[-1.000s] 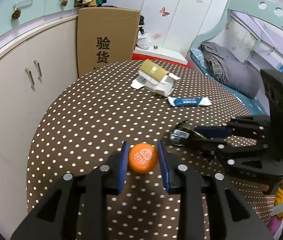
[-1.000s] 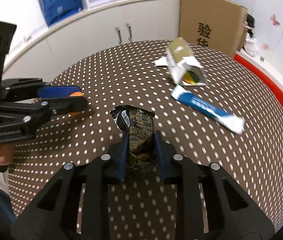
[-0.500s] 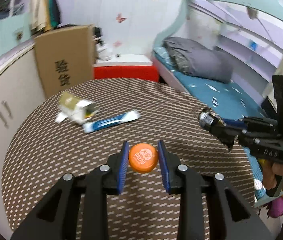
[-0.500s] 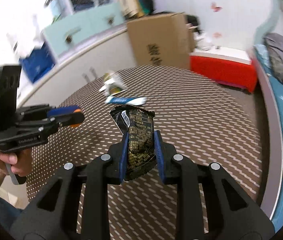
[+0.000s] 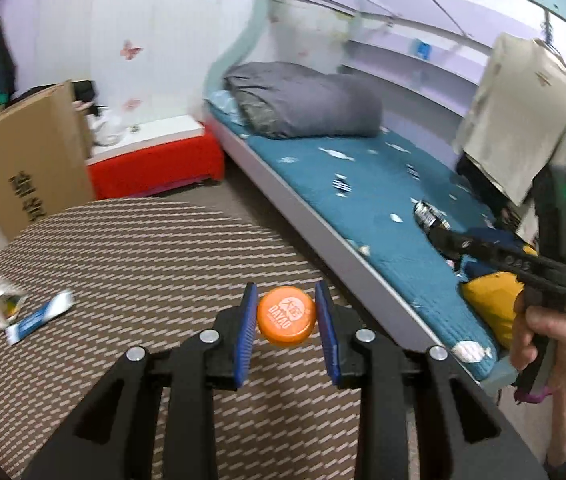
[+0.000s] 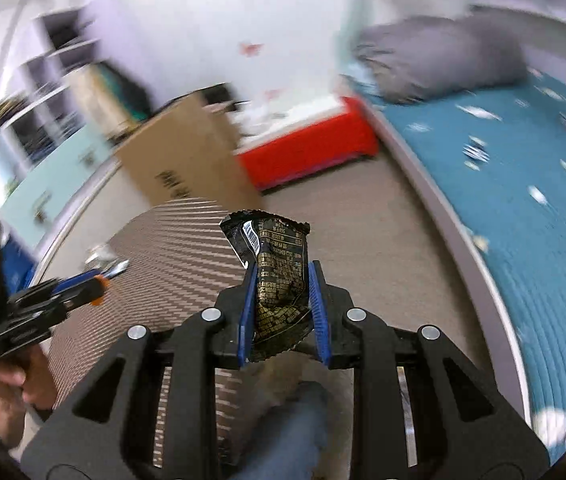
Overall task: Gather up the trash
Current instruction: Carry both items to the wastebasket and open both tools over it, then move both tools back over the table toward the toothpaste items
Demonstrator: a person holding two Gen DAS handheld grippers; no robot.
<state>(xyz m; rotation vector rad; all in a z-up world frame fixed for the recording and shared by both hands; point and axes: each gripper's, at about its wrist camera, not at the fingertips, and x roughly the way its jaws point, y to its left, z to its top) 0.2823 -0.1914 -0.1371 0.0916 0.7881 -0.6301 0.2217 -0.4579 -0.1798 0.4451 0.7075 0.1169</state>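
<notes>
Gleaming orange cap (image 5: 286, 315); crinkled black wrapper (image 6: 279, 280).

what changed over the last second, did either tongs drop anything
Nothing was dropped. Both tongs swung away from over the dotted table toward the bed; the right tongs now hang over the floor past the table's edge. The left tongs kept the orange cap, the right the black wrapper. The torn carton and blue packet stayed on the table.
</notes>
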